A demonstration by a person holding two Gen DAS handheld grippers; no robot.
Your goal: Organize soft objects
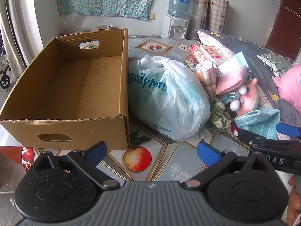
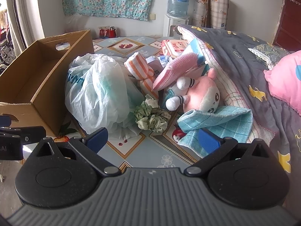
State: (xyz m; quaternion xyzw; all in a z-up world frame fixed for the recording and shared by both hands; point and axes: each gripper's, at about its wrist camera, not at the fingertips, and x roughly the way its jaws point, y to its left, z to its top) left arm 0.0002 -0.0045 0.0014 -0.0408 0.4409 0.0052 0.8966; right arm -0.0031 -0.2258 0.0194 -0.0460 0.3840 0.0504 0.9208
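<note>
An empty cardboard box [image 1: 75, 86] [image 2: 28, 79] stands on the table's left. Right of it lies a tied white plastic bag [image 1: 165, 96] [image 2: 97, 92]. Beyond it is a heap of soft things: a pink plush toy [image 2: 201, 94] [image 1: 248, 96], a blue checked cloth [image 2: 216, 124] [image 1: 257, 120], a green-white scrunchie [image 2: 150, 116] [image 1: 220, 114], an orange-striped towel [image 2: 143, 69] [image 1: 207, 73] and a pink cloth [image 2: 173, 69] [image 1: 231, 79]. My left gripper [image 1: 152, 150] hangs open over the tablecloth in front of the box and bag. My right gripper [image 2: 153, 139] is open just before the blue cloth, holding nothing.
A grey quilt [image 2: 254, 60] and a pink pillow [image 2: 286, 81] fill the right side. A pink packet [image 2: 175, 47] lies behind the heap. A water dispenser [image 1: 176, 20] stands at the back wall. The fruit-patterned tablecloth [image 1: 169, 162] shows near the front edge.
</note>
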